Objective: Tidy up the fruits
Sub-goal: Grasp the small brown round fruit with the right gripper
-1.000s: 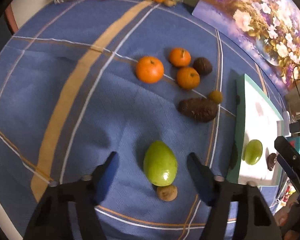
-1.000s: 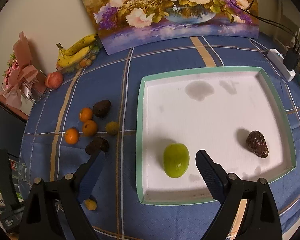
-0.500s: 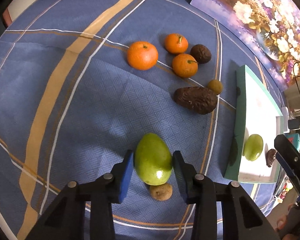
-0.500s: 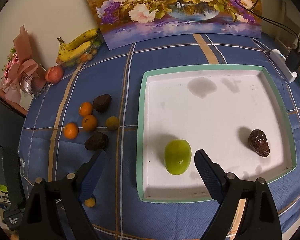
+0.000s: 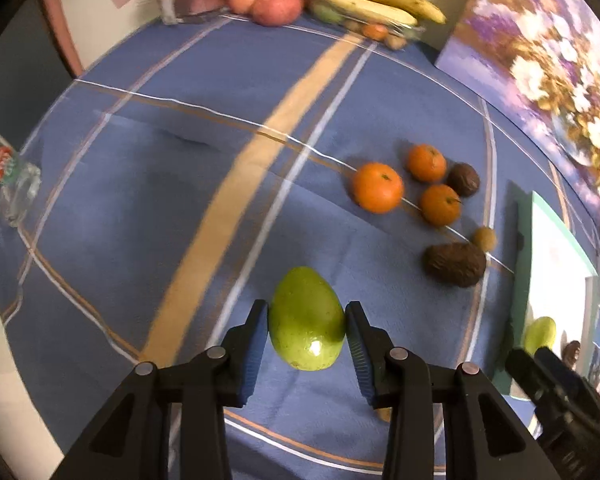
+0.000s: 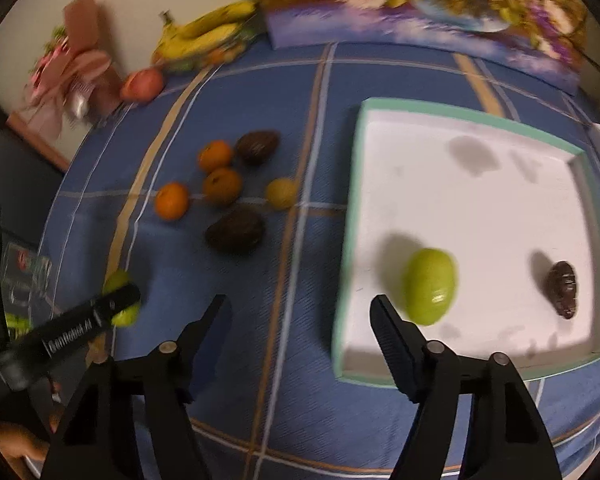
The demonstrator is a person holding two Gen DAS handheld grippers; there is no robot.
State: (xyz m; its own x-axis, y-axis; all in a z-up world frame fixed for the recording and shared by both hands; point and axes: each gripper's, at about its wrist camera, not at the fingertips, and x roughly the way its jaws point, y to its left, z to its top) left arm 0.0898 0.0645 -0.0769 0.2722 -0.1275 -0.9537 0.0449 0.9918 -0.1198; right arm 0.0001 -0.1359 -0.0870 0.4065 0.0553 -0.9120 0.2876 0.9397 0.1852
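While the right tool [image 6: 300, 318] gapes empty, the left tool [image 5: 306, 330] clamps the green mango [image 5: 305, 318].

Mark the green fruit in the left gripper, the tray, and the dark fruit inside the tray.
green fruit [image 5: 305, 316], left wrist view, middle of its skin
tray [image 6: 440, 109], right wrist view, far teal rim
dark fruit [image 6: 563, 289], right wrist view, centre of its body

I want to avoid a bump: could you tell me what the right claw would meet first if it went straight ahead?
Likely the bare blue tablecloth. The open right claw points at the strip between the dark avocado and the tray, whose left wall sits close to the right finger. Depth is uncertain.
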